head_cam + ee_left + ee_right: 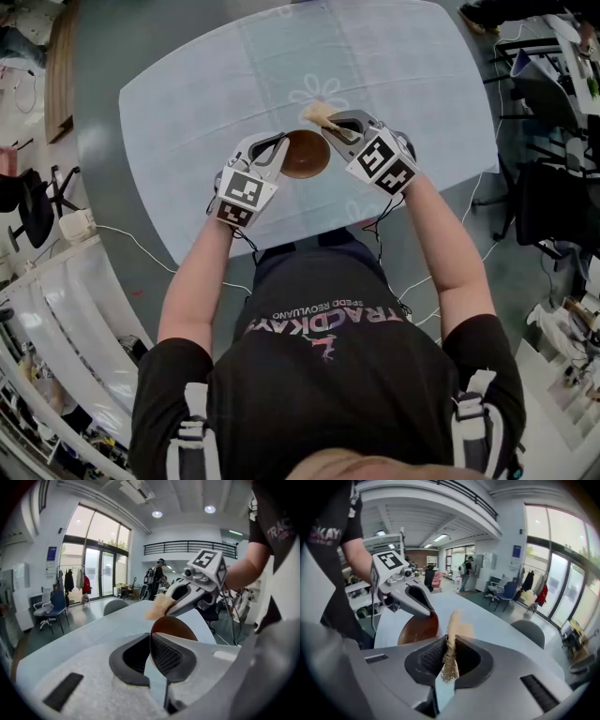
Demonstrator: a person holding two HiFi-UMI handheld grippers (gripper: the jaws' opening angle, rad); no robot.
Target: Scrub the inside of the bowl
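A brown bowl (pixel 306 155) stands on the pale table (pixel 187 112) in front of the person. My left gripper (pixel 280 145) is shut on the bowl's near-left rim; in the left gripper view the rim (pixel 172 626) runs between the jaws of that gripper (pixel 151 645). My right gripper (pixel 334 125) is shut on a beige fibrous scrubber (pixel 318 114), which sticks out just past the bowl's far right rim. In the right gripper view the scrubber (pixel 451 637) is pinched in the right gripper (pixel 450 652), with the bowl (pixel 418 629) and the left gripper (pixel 414 598) to the left.
The rounded table has floor all around it. A black office chair (pixel 33 202) stands at the left, with desks and cables (pixel 548 112) at the right. A grey chair back (pixel 531 631) rises beyond the table's far edge.
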